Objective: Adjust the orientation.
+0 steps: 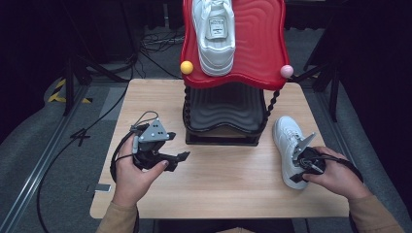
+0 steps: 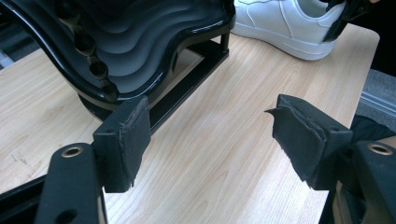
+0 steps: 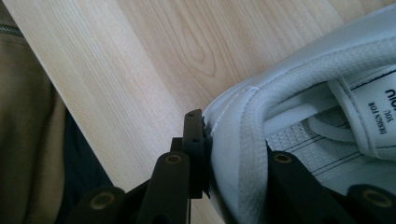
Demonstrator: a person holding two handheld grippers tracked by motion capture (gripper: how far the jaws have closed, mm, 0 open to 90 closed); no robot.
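Observation:
A white shoe (image 1: 285,137) lies on the wooden table (image 1: 218,179) to the right of the rack, toe pointing away. My right gripper (image 1: 298,170) is at its heel. In the right gripper view my right gripper (image 3: 233,154) straddles the padded heel collar of the shoe (image 3: 303,93): one pad presses the outside of the heel and the other jaw sits inside the opening. My left gripper (image 1: 177,162) hovers open by the rack's front left corner. Nothing lies between the jaws of my left gripper (image 2: 210,140), and the shoe (image 2: 285,23) lies far beyond them.
A two-tier rack stands mid-table: a red wavy top shelf (image 1: 257,43) carries another white shoe (image 1: 214,34), and a black lower shelf (image 1: 223,107) (image 2: 140,42) sits under it. A yellow ball (image 1: 186,67) and a pink ball (image 1: 286,71) cap its front corners. Bare wood lies between my hands.

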